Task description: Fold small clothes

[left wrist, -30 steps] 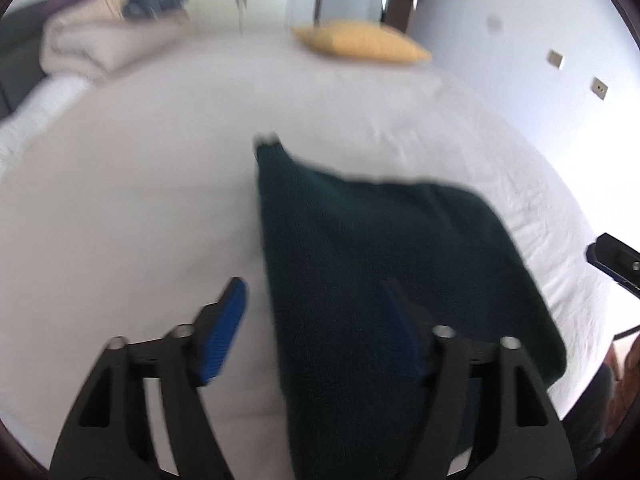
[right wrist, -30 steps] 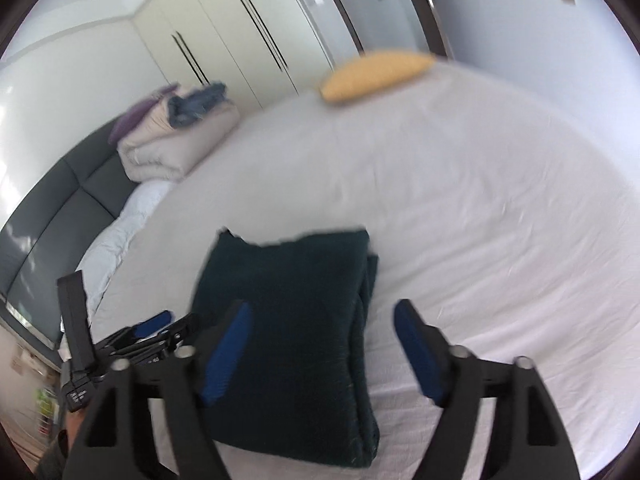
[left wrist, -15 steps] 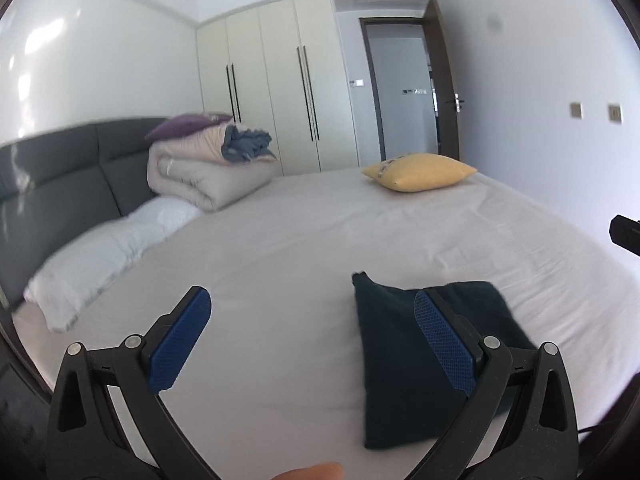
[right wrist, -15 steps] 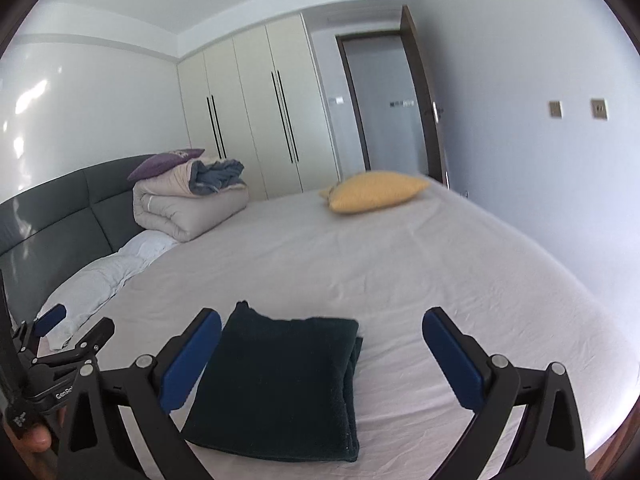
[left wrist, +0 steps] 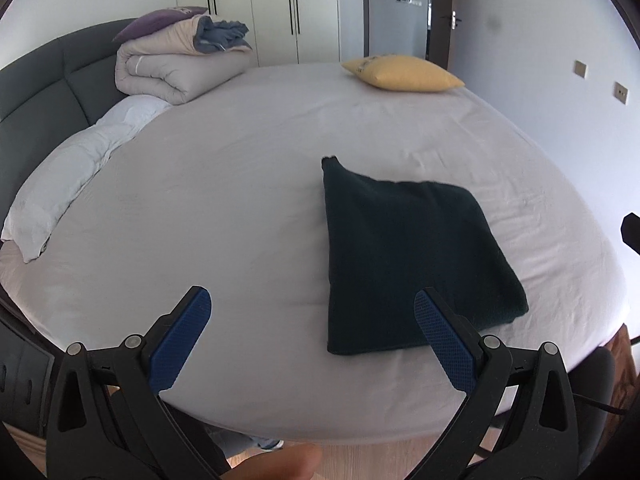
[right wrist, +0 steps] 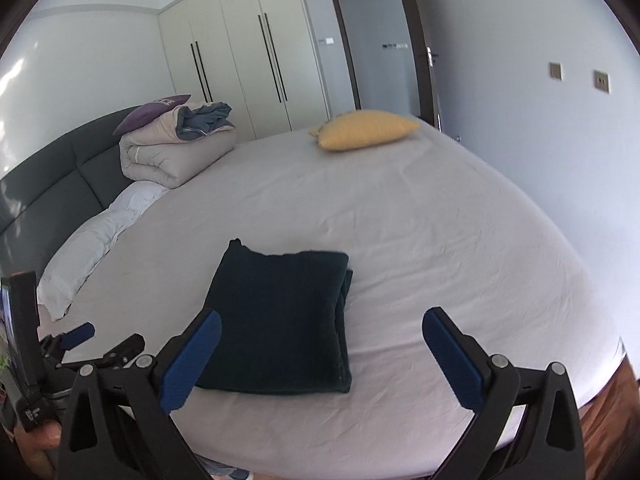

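Observation:
A dark green garment (left wrist: 408,256) lies folded into a neat rectangle on the bed's pale sheet (left wrist: 224,208), near the front edge. My left gripper (left wrist: 312,312) hovers open in front of it, nothing between its blue pads, with the right pad over the garment's near corner. In the right wrist view the same garment (right wrist: 280,316) lies flat with stacked layers showing on its right side. My right gripper (right wrist: 322,340) stands wide open above the bed's near edge, empty. The left gripper (right wrist: 104,340) shows at the lower left there, held by a hand.
A yellow pillow (left wrist: 400,74) lies at the bed's far side. Rolled duvets (left wrist: 180,64) and a white pillow (left wrist: 68,184) sit by the grey headboard (left wrist: 44,80). Wardrobes (right wrist: 240,60) and a door (right wrist: 376,44) stand behind. Wooden floor (right wrist: 608,420) shows past the bed's edge.
Both grippers have opened wider and pulled back and up from the garment, which now lies untouched. The views went from close over the cloth to the whole bed.

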### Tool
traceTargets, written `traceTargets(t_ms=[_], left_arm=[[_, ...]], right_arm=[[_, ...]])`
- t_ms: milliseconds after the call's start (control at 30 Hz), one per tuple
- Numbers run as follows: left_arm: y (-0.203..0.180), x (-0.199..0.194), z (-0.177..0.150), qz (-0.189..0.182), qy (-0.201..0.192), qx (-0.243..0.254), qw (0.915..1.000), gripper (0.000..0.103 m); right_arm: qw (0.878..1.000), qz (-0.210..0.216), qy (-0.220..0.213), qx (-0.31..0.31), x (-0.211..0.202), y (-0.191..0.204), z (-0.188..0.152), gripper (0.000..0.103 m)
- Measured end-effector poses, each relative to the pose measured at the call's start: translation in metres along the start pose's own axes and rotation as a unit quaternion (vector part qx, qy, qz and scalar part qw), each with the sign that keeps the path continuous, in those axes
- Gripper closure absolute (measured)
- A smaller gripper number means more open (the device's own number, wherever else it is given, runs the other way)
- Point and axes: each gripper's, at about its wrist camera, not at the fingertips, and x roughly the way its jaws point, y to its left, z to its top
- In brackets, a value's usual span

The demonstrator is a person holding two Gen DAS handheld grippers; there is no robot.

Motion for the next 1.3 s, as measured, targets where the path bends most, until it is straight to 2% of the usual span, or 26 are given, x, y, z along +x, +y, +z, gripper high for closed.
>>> traceTargets(t_ms=[167,367,667,1300], left_arm=[[-0.012,0.020,-0.009,-0.009,0.016,0.009,0.9998,0.000],[-0.010,0.030,-0.013,-0.019,0.028,0.003,0.9994,0.000],[-0.002,0.045,-0.019,-0.040,0.049,-0.014,0.9979,0.000],[0.001,0.056,-0.020,-0.034,0.053,-0.020,0.9978,0.000]], right_arm=[[0.999,0.001,0.042,-0.010,0.018,0.009,-0.019,0.000],[0.996,-0.017,0.080,-0.019,0.031,0.014,-0.036,0.000],[0.995,-0.026,0.095,0.005,0.036,0.003,-0.041,0.000],[0.993,-0.018,0.113,-0.017,0.041,0.012,-0.047,0.000]])
